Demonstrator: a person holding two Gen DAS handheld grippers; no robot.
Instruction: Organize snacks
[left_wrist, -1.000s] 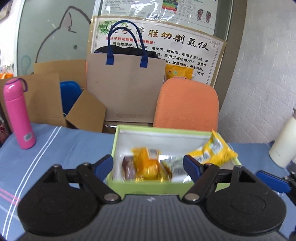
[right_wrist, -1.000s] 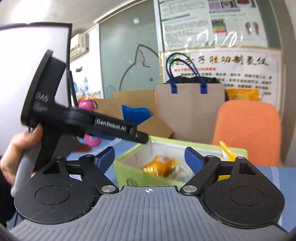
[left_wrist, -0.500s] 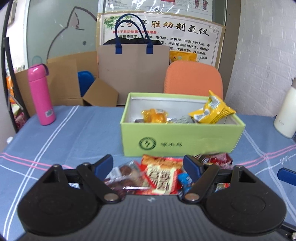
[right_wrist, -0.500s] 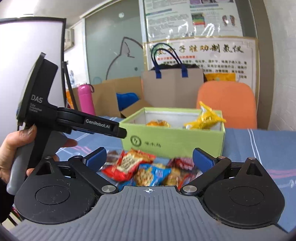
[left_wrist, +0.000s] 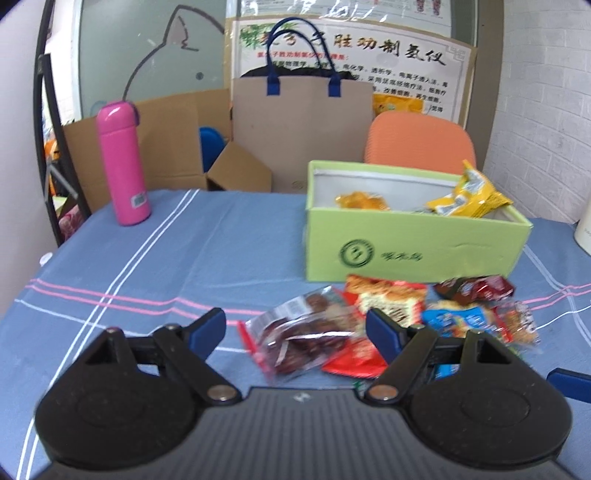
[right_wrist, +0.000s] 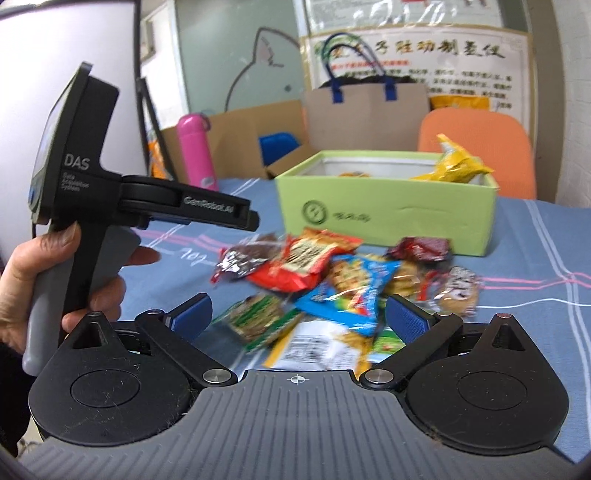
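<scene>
A green box (left_wrist: 413, 242) (right_wrist: 388, 218) stands on the blue tablecloth with a yellow packet (left_wrist: 467, 197) (right_wrist: 456, 164) leaning on its right rim and an orange packet (left_wrist: 362, 201) inside. A pile of snack packets lies in front of it: a clear bag of dark pieces (left_wrist: 306, 334), a red packet (left_wrist: 384, 301) (right_wrist: 303, 260), a blue packet (right_wrist: 351, 291). My left gripper (left_wrist: 295, 330) is open and empty over the pile's left side. My right gripper (right_wrist: 297, 315) is open and empty over the pile's near side.
A pink bottle (left_wrist: 123, 162) (right_wrist: 195, 151) stands at the table's back left. A white container (left_wrist: 583, 232) is at the right edge. Behind the table are an orange chair (left_wrist: 421, 146), a paper bag (left_wrist: 301, 125) and cardboard boxes. The hand-held left gripper body (right_wrist: 110, 192) fills the right wrist view's left.
Both grippers have pulled back from the box and dropped lower, so the snack pile now lies between their open fingers. The left view has shifted left.
</scene>
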